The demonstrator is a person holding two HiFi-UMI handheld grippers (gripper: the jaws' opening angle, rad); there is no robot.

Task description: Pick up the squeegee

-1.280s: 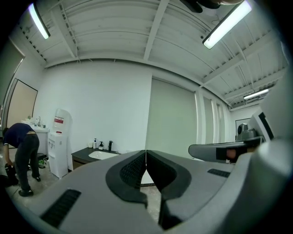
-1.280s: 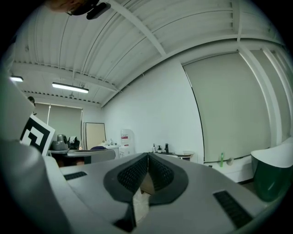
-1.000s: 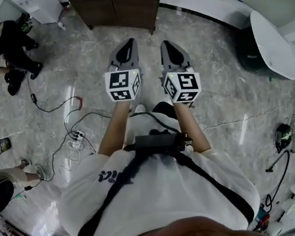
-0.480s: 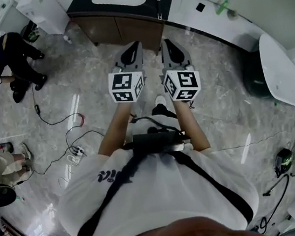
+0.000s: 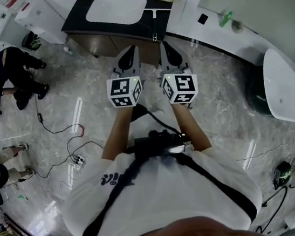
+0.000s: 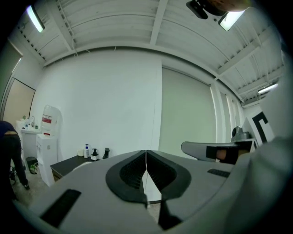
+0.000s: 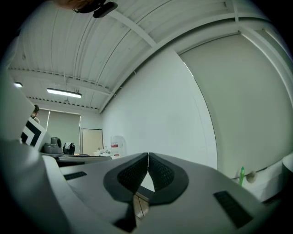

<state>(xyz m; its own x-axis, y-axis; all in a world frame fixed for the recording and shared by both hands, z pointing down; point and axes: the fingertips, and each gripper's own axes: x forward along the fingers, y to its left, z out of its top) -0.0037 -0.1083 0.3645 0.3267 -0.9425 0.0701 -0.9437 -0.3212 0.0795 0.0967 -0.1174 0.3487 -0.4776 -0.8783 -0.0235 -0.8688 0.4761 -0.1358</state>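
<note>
Left gripper point(image 5: 131, 49) overlaps cabinet point(image 5: 99, 42), bottles point(image 6: 87, 151) tiny

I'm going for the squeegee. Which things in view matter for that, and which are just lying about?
Job:
- probable squeegee, T-shaped, on the dark counter beside the sink
- left hand-held gripper and right hand-held gripper, both shut and empty

Lying about:
- floor cables
- pump bottles
- water dispenser
- green object

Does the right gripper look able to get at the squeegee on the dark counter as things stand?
Probably yes: nothing shows between the right gripper, shut and empty, and the squeegee lying on the counter right of the basin. The jaws must open first.
</note>
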